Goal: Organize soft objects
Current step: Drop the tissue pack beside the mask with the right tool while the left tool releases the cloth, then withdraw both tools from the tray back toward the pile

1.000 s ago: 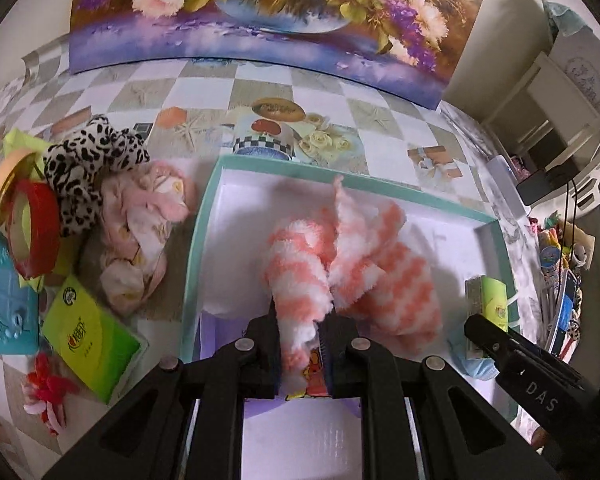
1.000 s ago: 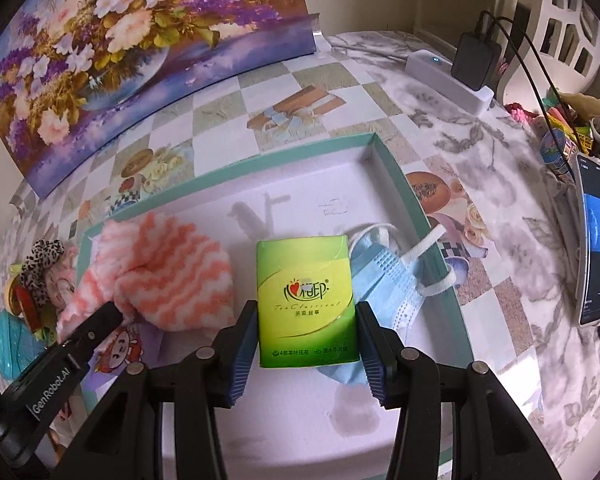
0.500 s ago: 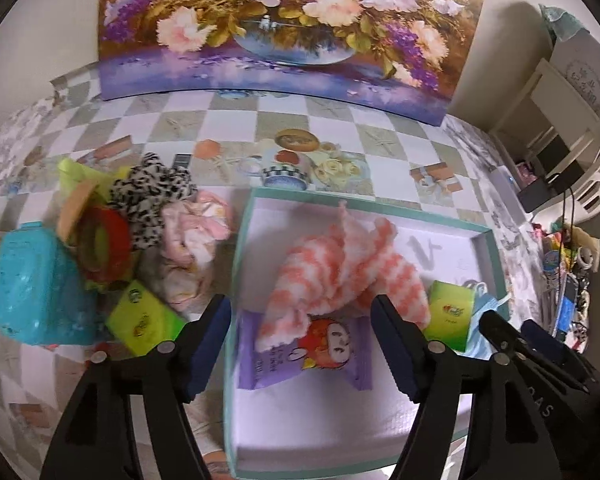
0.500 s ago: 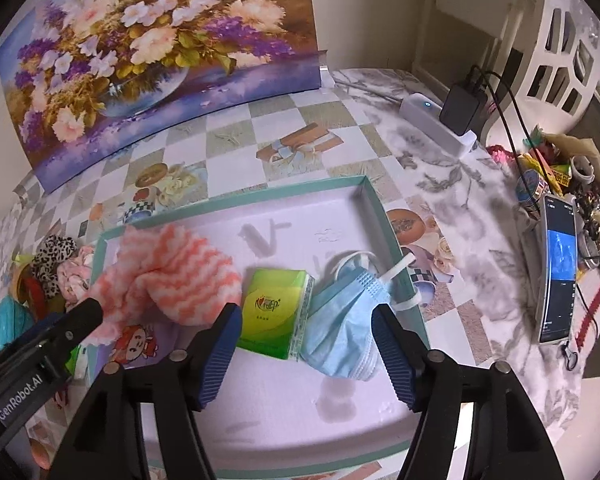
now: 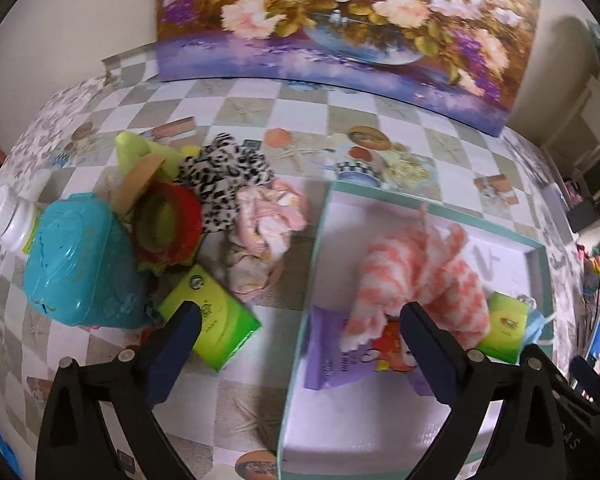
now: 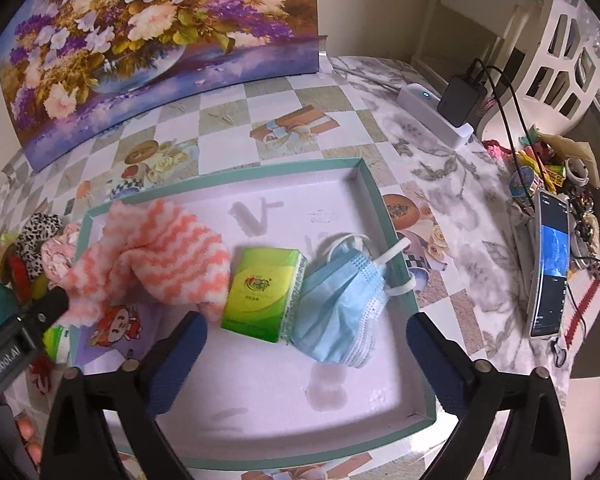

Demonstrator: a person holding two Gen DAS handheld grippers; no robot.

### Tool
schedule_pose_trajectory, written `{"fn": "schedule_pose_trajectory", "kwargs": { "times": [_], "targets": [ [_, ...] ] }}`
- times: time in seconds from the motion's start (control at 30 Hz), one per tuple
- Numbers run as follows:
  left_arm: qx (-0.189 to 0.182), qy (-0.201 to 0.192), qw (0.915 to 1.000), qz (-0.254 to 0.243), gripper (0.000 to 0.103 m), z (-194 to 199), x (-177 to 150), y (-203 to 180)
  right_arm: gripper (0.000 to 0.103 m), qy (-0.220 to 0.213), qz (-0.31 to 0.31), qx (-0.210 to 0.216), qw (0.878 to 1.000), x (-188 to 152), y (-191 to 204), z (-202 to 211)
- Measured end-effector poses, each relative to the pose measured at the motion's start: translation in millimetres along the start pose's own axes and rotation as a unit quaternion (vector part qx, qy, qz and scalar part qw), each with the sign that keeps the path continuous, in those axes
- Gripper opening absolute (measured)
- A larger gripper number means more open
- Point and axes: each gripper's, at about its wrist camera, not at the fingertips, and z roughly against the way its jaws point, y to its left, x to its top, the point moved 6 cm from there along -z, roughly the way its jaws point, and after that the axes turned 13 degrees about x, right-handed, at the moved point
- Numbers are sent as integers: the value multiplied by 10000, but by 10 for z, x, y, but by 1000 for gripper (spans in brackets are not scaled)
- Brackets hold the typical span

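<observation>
Left wrist view shows the left gripper [image 5: 300,332] wide and empty above the box [image 5: 318,256] edge; the right gripper [image 6: 306,346] is also wide over the box. The pink cloth [image 5: 266,236] lies outside beside a tissue pack [image 5: 216,320], so a careless grasp may catch both.

The right hand-held gripper [image 6: 306,344] hangs spread wide and empty over the near part of the teal-rimmed box [image 6: 374,188]. Just ahead of its fingers lies a green tissue pack [image 6: 262,294], touching a blue face mask [image 6: 340,308] on its right and an orange-striped fluffy cloth [image 6: 160,264] on its left. A phone [image 6: 550,264] rests on the worktop [image 6: 340,96] far right.
</observation>
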Motion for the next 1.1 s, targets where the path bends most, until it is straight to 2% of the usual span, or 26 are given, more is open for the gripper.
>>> {"fn": "schedule_pose_trajectory", "kwargs": {
  "times": [0.37,0.63,0.87,1.1],
  "targets": [
    [116,-15,9999,43,101,-1,10,61,102,64,1,21,10000,-32,21,6],
    [245,72,9994,-216,101,15,-106,73,102,194,253,22,9995,-190,160,36],
    [259,-99,9991,-334,101,223,-180,192,102,102,227,238,9994,-290,301,177],
    [265,-240,9991,-241,101,376,-260,405,102,121,417,280,9987,-400,493,233]
  ]
}}
